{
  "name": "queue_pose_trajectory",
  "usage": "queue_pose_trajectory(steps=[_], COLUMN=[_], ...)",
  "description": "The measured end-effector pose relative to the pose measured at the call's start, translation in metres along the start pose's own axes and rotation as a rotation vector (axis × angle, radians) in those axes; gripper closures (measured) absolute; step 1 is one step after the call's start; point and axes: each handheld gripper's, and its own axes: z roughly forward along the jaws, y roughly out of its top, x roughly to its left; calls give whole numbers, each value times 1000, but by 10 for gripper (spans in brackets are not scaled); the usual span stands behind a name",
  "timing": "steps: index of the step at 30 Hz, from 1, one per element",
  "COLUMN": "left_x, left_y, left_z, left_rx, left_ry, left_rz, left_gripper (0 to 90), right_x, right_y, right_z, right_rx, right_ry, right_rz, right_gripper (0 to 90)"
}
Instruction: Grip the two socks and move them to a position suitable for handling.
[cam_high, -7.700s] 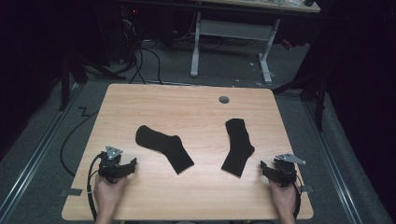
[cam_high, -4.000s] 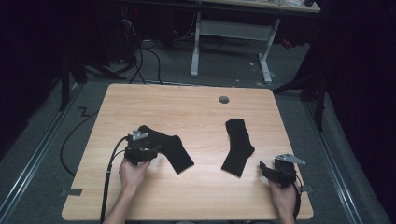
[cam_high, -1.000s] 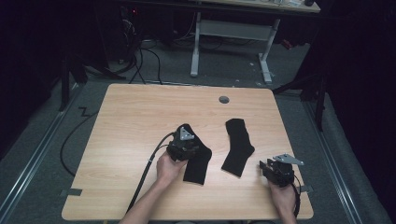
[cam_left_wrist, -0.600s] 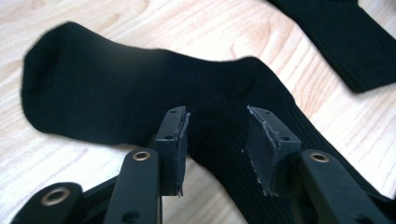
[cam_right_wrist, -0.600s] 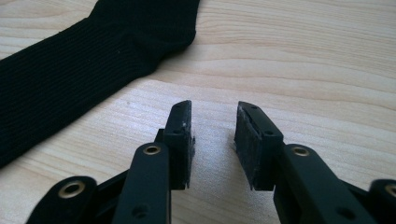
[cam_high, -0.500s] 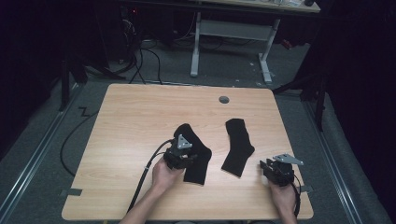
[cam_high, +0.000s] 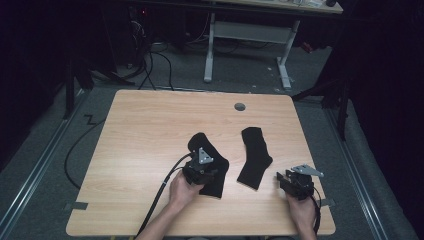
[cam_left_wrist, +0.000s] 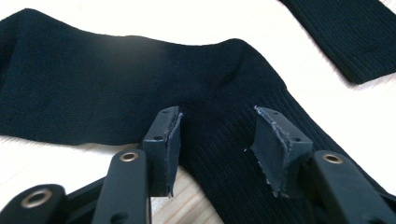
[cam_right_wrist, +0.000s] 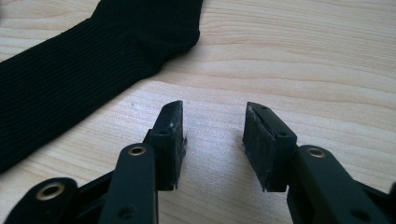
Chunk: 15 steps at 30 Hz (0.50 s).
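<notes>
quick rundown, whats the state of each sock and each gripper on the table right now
left sock: lying flat on the table, bent at the heel, not gripped
right sock: lying flat, apart from the left sock, untouched
left gripper: open over the left sock's ribbed part, jaws have just been opening, pads off the fabric
right gripper: open above bare wood beside the right sock, jaws have just been opening, nothing between them

A dim lab: wooden surface (cam_high: 150, 145) on grey carpet (cam_high: 240, 75), cables (cam_high: 150, 65) upper left, desk frame (cam_high: 250, 45) at top
</notes>
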Motion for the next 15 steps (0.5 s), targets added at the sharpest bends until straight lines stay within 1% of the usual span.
queue_pose_trajectory(steps=[6, 8, 10, 15], left_x=[-4, -7, -9, -11], left_y=[-2, -2, -1, -3], left_z=[0, 0, 0, -1], left_rx=[-8, -2, 4, -5], left_ry=[12, 21, 26, 25], left_rz=[-24, -23, -23, -36], left_gripper=[438, 417, 407, 392], right_x=[1, 2, 2, 2], right_y=[0, 1, 1, 1], right_z=[0, 1, 1, 1], right_rx=[2, 2, 2, 2], right_ry=[-2, -2, -3, -2], right_rz=[4, 3, 0, 4], right_gripper=[555, 549, 546, 537])
